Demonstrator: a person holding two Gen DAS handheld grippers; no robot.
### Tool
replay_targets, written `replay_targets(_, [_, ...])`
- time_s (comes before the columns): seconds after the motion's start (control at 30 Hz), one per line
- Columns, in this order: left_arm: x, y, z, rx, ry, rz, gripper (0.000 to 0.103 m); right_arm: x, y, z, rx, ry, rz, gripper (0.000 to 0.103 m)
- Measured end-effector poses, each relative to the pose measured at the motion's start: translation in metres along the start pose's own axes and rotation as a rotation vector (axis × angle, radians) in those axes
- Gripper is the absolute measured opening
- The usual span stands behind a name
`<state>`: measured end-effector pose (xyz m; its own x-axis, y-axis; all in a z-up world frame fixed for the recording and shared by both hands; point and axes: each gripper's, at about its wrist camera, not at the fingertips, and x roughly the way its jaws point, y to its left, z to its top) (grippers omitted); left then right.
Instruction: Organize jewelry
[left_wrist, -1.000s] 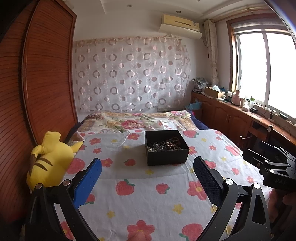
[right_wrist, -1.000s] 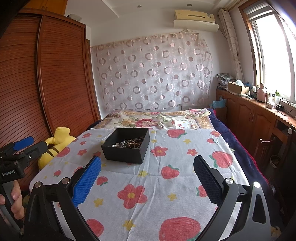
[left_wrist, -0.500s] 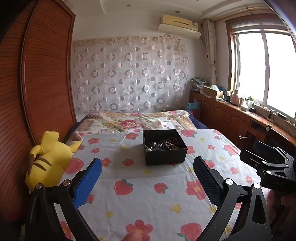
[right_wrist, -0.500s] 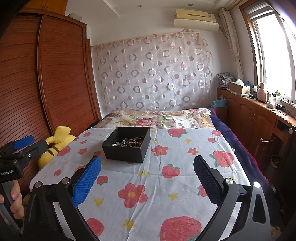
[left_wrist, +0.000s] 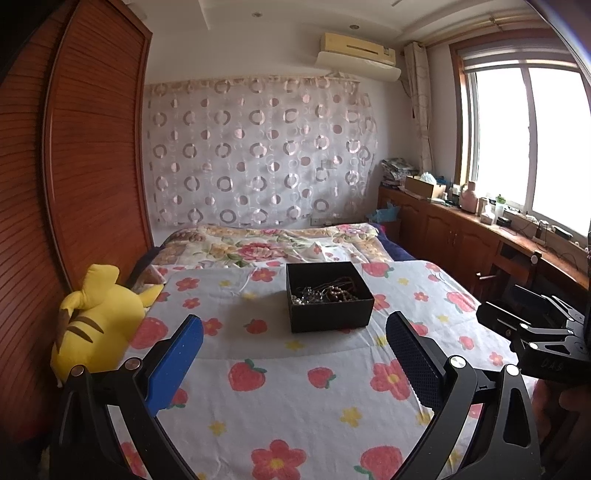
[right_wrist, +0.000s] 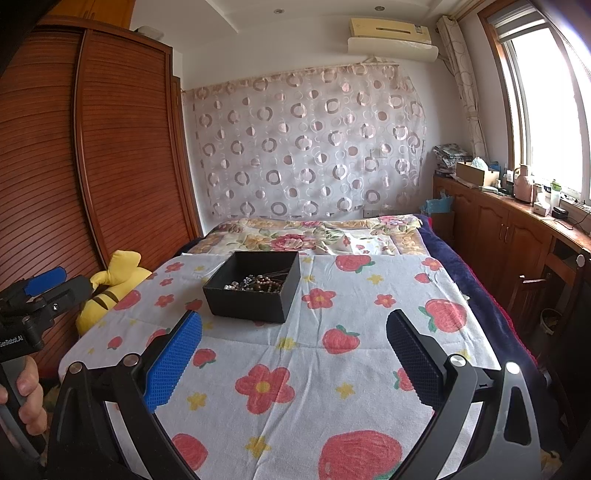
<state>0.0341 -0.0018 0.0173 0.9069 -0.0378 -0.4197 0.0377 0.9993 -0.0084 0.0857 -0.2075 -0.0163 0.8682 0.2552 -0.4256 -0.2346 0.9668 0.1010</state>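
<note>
An open black box (left_wrist: 328, 301) sits on the flowered bed sheet (left_wrist: 280, 398). It holds a tangle of bead and metal jewelry (left_wrist: 325, 294). It also shows in the right wrist view (right_wrist: 255, 290), with the jewelry (right_wrist: 258, 284) inside. My left gripper (left_wrist: 293, 354) is open and empty, held above the sheet well short of the box. My right gripper (right_wrist: 293, 354) is open and empty, also short of the box, which lies ahead and to its left. The right gripper shows at the right edge of the left wrist view (left_wrist: 535, 339); the left gripper shows at the left edge of the right wrist view (right_wrist: 40, 291).
A yellow plush toy (left_wrist: 96, 325) lies at the bed's left edge beside the wooden wardrobe (left_wrist: 85, 166). A floral quilt (left_wrist: 266, 247) is folded behind the box. A wooden counter (left_wrist: 480, 236) with clutter runs under the window on the right.
Both grippers have drawn back and risen slightly, so the box looks a little farther and lower. Both stay open and empty. The box has not moved.
</note>
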Motion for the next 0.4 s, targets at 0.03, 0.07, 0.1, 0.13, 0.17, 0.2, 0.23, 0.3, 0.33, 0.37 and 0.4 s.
replay_targets(0.03, [0.0011, -0.0006, 0.0014, 0.000, 0.001, 0.000, 0.096, 0.0001, -0.0007, 0.0012, 0.000, 0.000, 0.000, 0.101])
replay_targets(0.07, [0.0001, -0.0001, 0.0000, 0.001, 0.001, 0.001, 0.096, 0.0001, -0.0007, 0.0014, 0.000, -0.001, 0.000, 0.101])
replay_targets(0.1, [0.0000, -0.0001, -0.0002, 0.001, 0.000, 0.002, 0.096, 0.0000, -0.0004, 0.0011, -0.001, -0.001, 0.000, 0.101])
replay_targets(0.13, [0.0010, -0.0006, 0.0013, 0.002, 0.000, 0.005, 0.096, -0.0002, -0.0002, 0.0007, -0.002, -0.001, 0.000, 0.101])
replay_targets(0.17, [0.0012, -0.0005, 0.0013, 0.002, 0.000, 0.007, 0.096, 0.0000, -0.0007, 0.0015, 0.000, -0.001, 0.000, 0.101])
replay_targets(0.2, [0.0004, 0.0008, -0.0011, 0.001, 0.001, 0.007, 0.096, -0.0001, -0.0005, 0.0010, 0.000, -0.001, 0.001, 0.101])
replay_targets(0.23, [0.0018, 0.0006, 0.0001, 0.002, 0.003, 0.007, 0.096, -0.0001, -0.0002, 0.0006, 0.001, -0.001, 0.001, 0.101])
replay_targets(0.3, [0.0039, 0.0033, -0.0007, 0.000, 0.006, 0.008, 0.096, -0.0002, 0.0002, 0.0003, -0.001, 0.000, 0.000, 0.101])
replay_targets(0.33, [0.0040, 0.0046, -0.0018, 0.000, 0.007, 0.007, 0.096, -0.0002, -0.0003, 0.0008, 0.000, 0.000, 0.000, 0.101])
replay_targets(0.37, [0.0054, 0.0054, -0.0010, -0.002, 0.007, 0.006, 0.096, 0.0000, -0.0007, 0.0018, 0.000, 0.000, 0.001, 0.101])
replay_targets(0.4, [0.0050, 0.0050, -0.0012, 0.000, 0.006, 0.008, 0.096, -0.0003, -0.0001, 0.0005, 0.000, 0.001, 0.001, 0.101])
